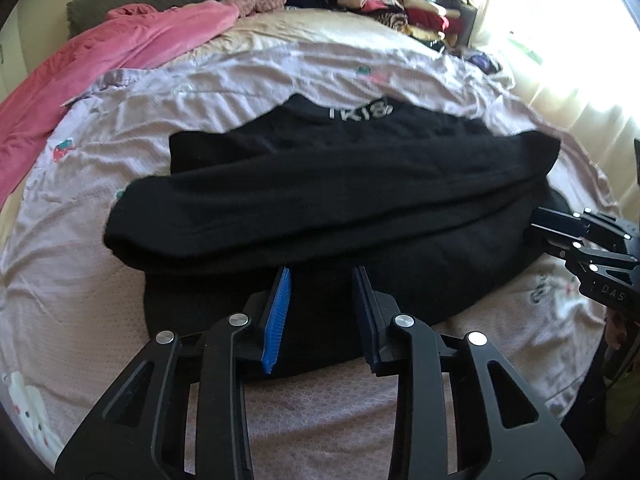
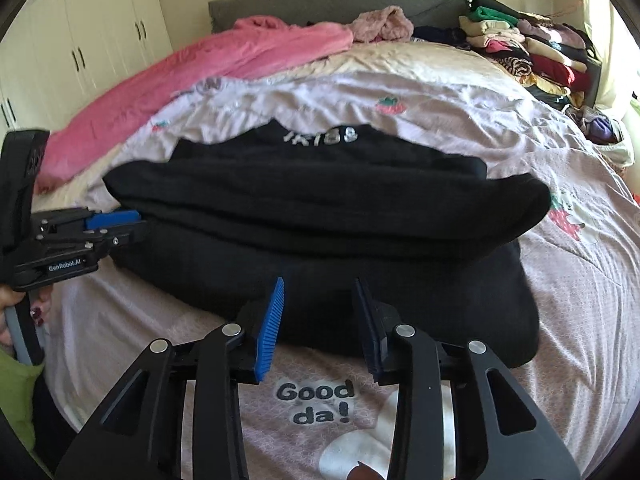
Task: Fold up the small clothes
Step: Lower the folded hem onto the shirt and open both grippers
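A black garment [image 1: 328, 200] with white letters at its collar lies on the bed, its sleeves folded across the body. It also shows in the right wrist view [image 2: 320, 216]. My left gripper [image 1: 322, 276] is open and empty, its fingertips over the garment's near hem. My right gripper [image 2: 320, 286] is open and empty, also at the near hem. Each gripper shows in the other's view: the right one [image 1: 560, 232] at the garment's right edge, the left one [image 2: 120, 224] at its left edge.
The bed has a pale pink printed sheet [image 2: 580, 280]. A pink blanket [image 1: 100, 60] lies along the far left. Stacks of folded clothes [image 1: 400, 4] stand at the far right by a bright window. White wardrobes [image 2: 80, 40] stand to the left.
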### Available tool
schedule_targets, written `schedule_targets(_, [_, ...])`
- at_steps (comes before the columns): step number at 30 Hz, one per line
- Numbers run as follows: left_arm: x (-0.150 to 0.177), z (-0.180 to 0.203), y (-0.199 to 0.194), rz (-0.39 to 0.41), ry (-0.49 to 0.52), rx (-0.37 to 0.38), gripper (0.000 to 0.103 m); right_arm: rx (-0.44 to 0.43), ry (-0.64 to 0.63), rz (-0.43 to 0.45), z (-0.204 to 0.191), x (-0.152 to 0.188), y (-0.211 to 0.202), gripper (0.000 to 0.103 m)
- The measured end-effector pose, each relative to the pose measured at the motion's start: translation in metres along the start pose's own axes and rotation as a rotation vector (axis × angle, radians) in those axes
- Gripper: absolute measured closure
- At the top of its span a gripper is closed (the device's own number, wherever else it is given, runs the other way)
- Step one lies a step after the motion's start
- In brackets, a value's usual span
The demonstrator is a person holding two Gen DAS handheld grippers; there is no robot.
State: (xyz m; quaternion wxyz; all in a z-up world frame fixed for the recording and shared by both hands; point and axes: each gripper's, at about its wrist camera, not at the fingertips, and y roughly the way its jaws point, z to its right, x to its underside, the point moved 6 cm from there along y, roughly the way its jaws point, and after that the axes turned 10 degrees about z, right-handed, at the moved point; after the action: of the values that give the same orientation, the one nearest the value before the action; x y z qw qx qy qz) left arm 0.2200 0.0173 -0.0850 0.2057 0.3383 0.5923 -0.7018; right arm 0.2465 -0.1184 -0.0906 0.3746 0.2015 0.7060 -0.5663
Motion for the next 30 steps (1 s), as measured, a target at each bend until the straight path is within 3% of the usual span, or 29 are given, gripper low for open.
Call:
schedule_targets(4, [-0.001, -0.005, 0.005, 0.016, -0.005, -0.008, 0.079, 0.018, -0.006, -0.026, 0.003, 0.005, 0.015, 0.071])
schedule_targets(20, [-0.034, -0.031, 0.030, 0.060, -0.052, -0.056, 0.078, 0.028, -0.043, 0.009, 0.004, -0.019, 0.043, 0.071])
schedule_targets(24, [-0.043, -0.039, 0.040, 0.058, -0.062, -0.070, 0.071, 0.036, -0.037, 0.019, 0.008, -0.029, 0.051, 0.071])
schedule_targets(30, [-0.063, -0.048, 0.050, 0.069, -0.072, -0.071, 0.070, 0.072, -0.035, 0.055, 0.020, -0.047, 0.054, 0.069])
